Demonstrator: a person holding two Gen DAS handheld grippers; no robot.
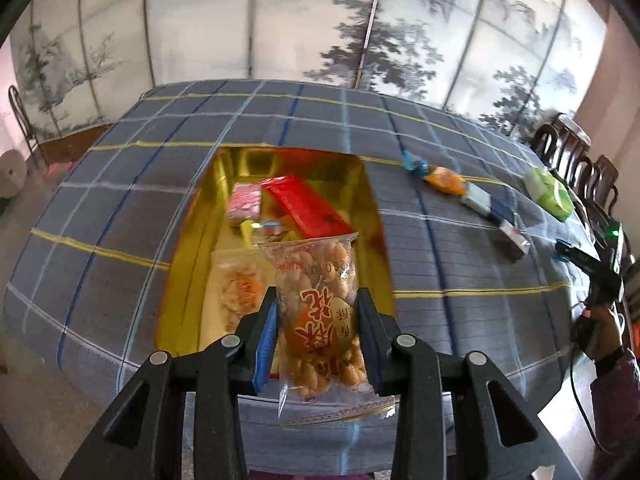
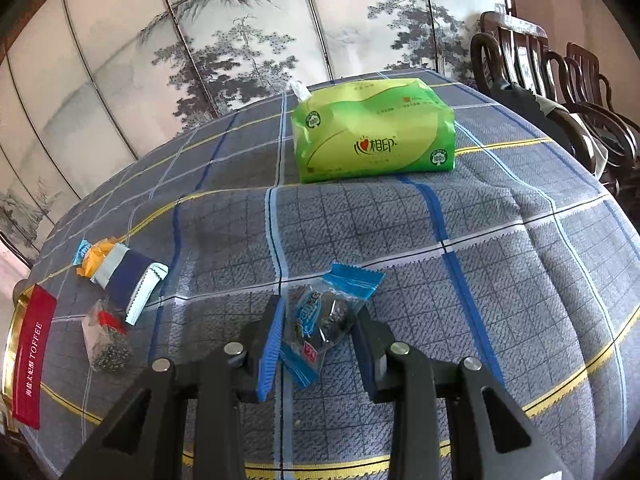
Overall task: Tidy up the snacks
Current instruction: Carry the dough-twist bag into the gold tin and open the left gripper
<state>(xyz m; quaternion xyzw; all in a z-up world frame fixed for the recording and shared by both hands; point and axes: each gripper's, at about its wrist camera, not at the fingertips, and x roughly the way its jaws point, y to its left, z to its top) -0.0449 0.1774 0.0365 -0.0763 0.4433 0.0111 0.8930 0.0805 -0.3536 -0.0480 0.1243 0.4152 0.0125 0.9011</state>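
Observation:
My left gripper [image 1: 318, 320] is shut on a clear bag of peanuts [image 1: 320, 312] with an orange label, held above the near end of a gold tin box [image 1: 176, 264]. The box holds a red toffee pack [image 1: 308, 206], a pink packet [image 1: 244, 200] and a clear snack bag [image 1: 240, 288]. My right gripper [image 2: 318, 332] is shut on a blue-ended clear snack packet [image 2: 328, 316] just over the tablecloth. Loose snacks lie to its left: an orange and blue candy [image 2: 94, 258], a navy and white packet [image 2: 130, 280] and a clear bag of dark seeds [image 2: 106, 340].
A green tissue pack [image 2: 372, 136] sits at the far side of the checked tablecloth [image 2: 480, 280]. Dark wooden chairs [image 2: 540, 64] stand at the right. The gold box edge and red toffee pack [image 2: 34, 356] show at the far left. A painted screen stands behind the table.

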